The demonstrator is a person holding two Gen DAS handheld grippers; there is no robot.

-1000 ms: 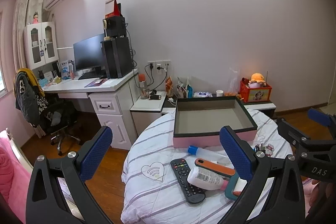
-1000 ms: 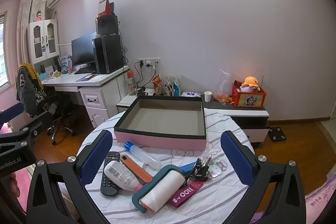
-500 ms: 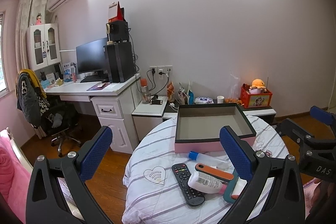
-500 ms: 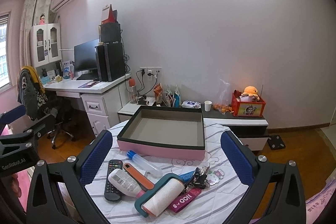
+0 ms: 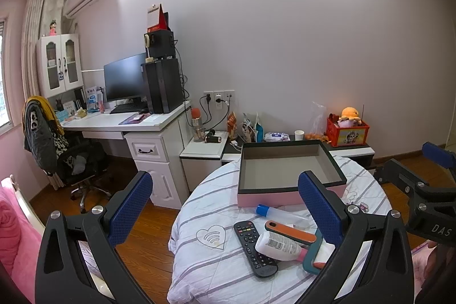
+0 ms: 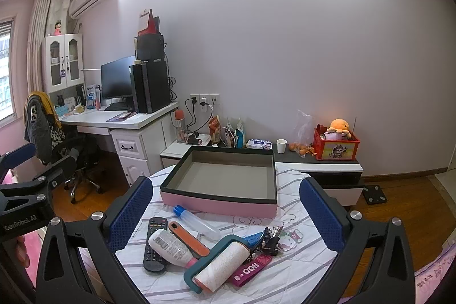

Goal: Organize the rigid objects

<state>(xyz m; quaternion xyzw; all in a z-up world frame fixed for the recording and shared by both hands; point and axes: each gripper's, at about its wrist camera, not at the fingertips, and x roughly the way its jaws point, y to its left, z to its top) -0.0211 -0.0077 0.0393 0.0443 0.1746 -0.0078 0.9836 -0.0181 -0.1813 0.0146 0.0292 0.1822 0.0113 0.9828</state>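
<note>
1. On the round table (image 6: pixel 287 269), at twelve o'clock, sits the pink box (image 6: pixel 225 187), open and bare inside.
2. At six o'clock of it: remote (image 6: pixel 152 250), white bottle (image 6: pixel 172 248), lint roller (image 6: pixel 221 265), keys (image 6: pixel 269 240) bunched together.
3. Left gripper (image 5: pixel 225 207) hangs above, fingers spread, holding nothing.
4. Right gripper (image 6: pixel 225 208) likewise wide apart, gripping nothing.

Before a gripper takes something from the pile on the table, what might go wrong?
1. The white bottle with a pink cap lies across the black remote control and the orange-handled brush; lifting either may roll it away.
2. The bunch of keys touches the teal lint roller, so it might drag along.
</note>
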